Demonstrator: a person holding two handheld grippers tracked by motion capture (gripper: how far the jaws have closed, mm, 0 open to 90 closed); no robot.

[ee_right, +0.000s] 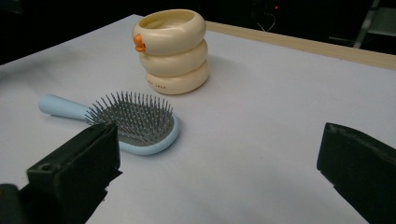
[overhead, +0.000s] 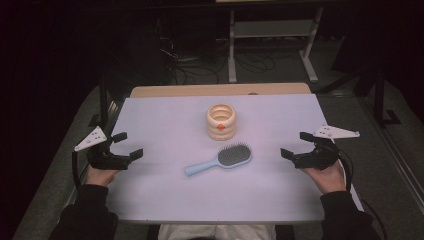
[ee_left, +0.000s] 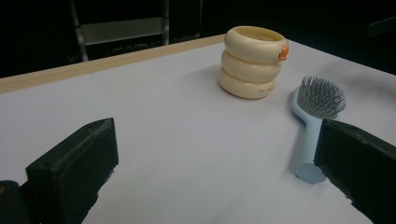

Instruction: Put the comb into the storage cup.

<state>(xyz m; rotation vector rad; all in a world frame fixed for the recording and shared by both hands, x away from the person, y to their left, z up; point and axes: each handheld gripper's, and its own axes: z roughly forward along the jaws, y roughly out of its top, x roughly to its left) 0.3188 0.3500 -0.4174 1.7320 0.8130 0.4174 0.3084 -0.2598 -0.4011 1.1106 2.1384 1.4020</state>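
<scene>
L gripper [overhead: 127,144] & R gripper [overhead: 295,144]: jaws spread, empty, parked at table [overhead: 165,195] edges | blue hairbrush [overhead: 221,160] lies bristles-up mid-table, handle toward L, just before cream ringed holder [overhead: 221,121], likely its destination.

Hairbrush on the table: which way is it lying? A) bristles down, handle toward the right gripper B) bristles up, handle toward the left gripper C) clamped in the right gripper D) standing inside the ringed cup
B: the hairbrush lies flat, bristles up, its handle end pointing toward the left gripper.
</scene>
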